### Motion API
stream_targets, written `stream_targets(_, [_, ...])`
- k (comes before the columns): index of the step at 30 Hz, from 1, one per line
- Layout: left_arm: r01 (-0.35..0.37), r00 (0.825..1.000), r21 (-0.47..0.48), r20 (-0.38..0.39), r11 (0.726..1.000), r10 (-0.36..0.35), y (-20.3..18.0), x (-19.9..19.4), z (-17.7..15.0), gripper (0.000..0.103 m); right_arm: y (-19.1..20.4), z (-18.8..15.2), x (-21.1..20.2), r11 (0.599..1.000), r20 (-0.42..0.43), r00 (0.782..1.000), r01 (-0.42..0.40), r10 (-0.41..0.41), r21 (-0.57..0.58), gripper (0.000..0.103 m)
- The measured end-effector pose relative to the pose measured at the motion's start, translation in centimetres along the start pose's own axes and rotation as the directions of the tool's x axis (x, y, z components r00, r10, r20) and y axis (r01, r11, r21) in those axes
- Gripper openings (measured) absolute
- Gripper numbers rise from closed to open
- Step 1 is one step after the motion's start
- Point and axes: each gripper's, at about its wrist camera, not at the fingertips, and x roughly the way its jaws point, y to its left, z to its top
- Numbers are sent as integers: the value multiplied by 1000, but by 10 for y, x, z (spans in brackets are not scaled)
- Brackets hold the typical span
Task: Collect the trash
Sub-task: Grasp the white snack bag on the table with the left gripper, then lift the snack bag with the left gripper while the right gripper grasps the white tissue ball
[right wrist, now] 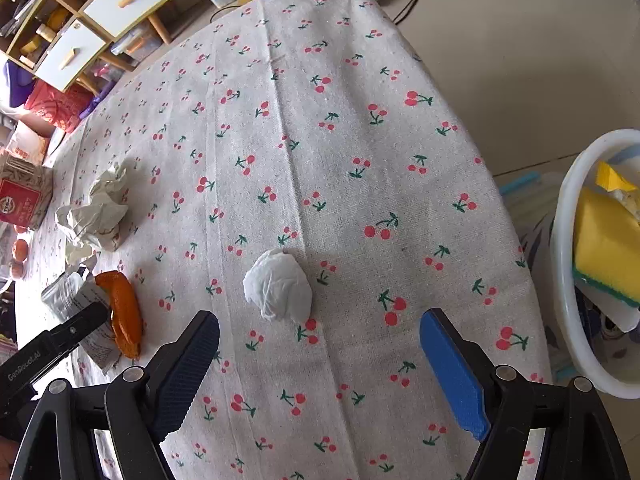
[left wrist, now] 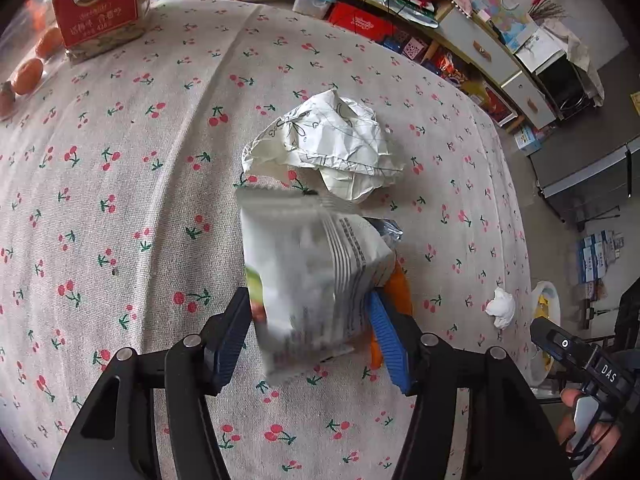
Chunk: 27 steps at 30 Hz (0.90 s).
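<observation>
A white and silver snack wrapper [left wrist: 304, 264] stands between the pads of my left gripper [left wrist: 308, 304], which press on its two sides. An orange peel [left wrist: 400, 284] lies just behind the blue right finger. Beyond the wrapper sits a big crumpled sheet of paper [left wrist: 332, 140]. A small white tissue ball [right wrist: 278, 290] rests on the cherry-print tablecloth [right wrist: 360, 120], just ahead of my right gripper [right wrist: 320, 364], which is wide open and holds nothing. The wrapper [right wrist: 68, 298] and the peel [right wrist: 122, 312] also show at the left of the right wrist view.
A white basin [right wrist: 568, 280] holding a yellow sponge [right wrist: 608, 240] stands off the table's right edge. A red box [left wrist: 96, 4] and oranges [left wrist: 28, 74] sit at the far left. Shelves and storage boxes [left wrist: 312, 2] line the wall behind.
</observation>
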Motion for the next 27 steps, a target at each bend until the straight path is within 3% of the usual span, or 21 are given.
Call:
stream_targets(5, [19,1000,11,4,1000,-19,1,-6,-1,44,6,5,17,1000,-19,1000,-3,3,7,69])
stream_targets(16, [28,999,52,45,998,-30,9,-36,-12,40,42,1,35,986,13,994,107,-107,-129,35])
stream_targets(22, [25,998,57,61,998,-29,14,-48,-19,40,53,-4,35,978,-9,997,79,-82,-195,30])
stream_targets(27, [46,996,50,71,998,-50,17,-59,-26,40,46,-10,23,984,-19,999,32,-36,-177,30])
